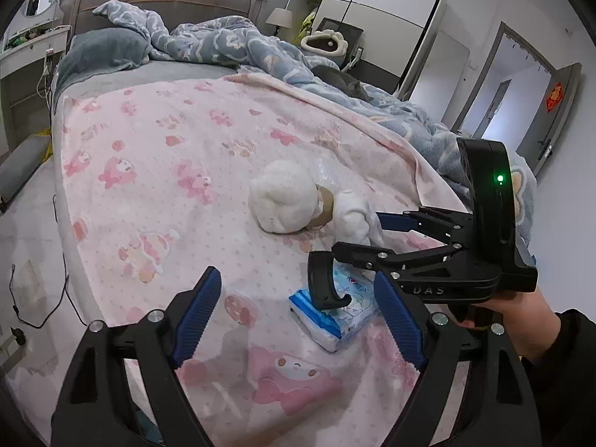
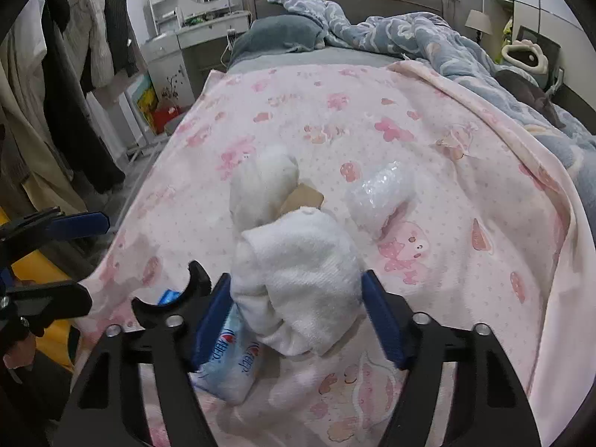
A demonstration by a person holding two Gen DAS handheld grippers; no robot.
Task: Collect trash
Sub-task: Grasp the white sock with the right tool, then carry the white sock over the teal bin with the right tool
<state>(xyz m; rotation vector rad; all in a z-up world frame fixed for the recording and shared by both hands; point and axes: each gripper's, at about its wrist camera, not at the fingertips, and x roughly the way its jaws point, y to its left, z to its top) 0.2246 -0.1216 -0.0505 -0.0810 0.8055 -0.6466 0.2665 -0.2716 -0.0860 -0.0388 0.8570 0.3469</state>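
On the pink blanket (image 1: 156, 171) lie a big white cloth ball (image 1: 283, 201), a cardboard tube (image 1: 325, 206), a crumpled clear plastic wrap (image 2: 380, 193) and a smaller white cloth wad (image 2: 305, 279). My right gripper (image 2: 298, 298) has its blue pads against both sides of that wad, which still rests on the bed; the right gripper (image 1: 359, 234) also shows from the side. Under the wad's edge lies a blue-and-white tissue pack (image 1: 335, 313). My left gripper (image 1: 298, 320) hovers open over the pack, touching nothing.
A rumpled blue quilt (image 1: 231, 41) and a grey pillow (image 1: 100, 52) fill the bed's far end, with a dark grey cat (image 1: 342, 80) at the right. Clothes hang on a rack (image 2: 67, 74) left of the bed. A cable (image 1: 41, 298) trails on the floor.
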